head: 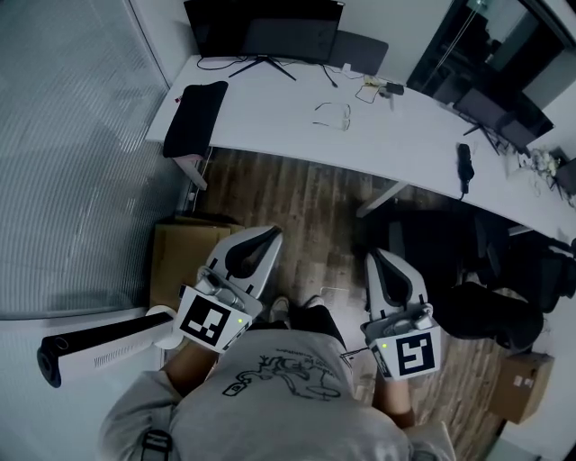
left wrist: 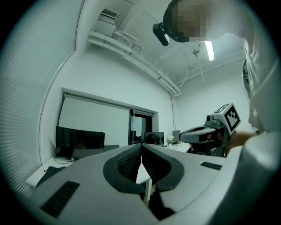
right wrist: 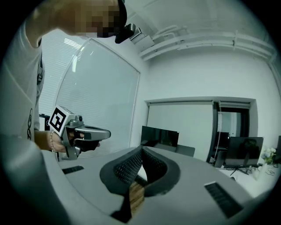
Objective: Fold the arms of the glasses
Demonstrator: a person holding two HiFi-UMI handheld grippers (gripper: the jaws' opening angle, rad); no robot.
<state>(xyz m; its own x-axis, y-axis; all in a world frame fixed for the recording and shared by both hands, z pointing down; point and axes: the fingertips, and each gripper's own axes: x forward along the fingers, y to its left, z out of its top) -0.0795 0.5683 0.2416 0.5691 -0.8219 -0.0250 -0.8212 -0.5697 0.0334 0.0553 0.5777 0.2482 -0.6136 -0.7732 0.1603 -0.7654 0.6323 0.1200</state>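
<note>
A pair of thin-framed glasses (head: 332, 115) lies on the white desk (head: 297, 108) far ahead, arms spread open. I stand back from the desk with both grippers held close to my body, over the wooden floor. My left gripper (head: 268, 236) is shut with nothing in it; its tips meet in the left gripper view (left wrist: 141, 147). My right gripper (head: 376, 258) is also shut and empty, tips touching in the right gripper view (right wrist: 141, 151). Each gripper shows in the other's view: the right one (left wrist: 210, 132) and the left one (right wrist: 79, 134). Both are well short of the glasses.
On the desk stand a dark monitor (head: 264, 27), a black cloth (head: 193, 117) at its left end, cables and a black device (head: 464, 167) near the right. A cardboard box (head: 184, 257) sits on the floor at left, a black chair (head: 468, 261) at right, and another box (head: 520, 385).
</note>
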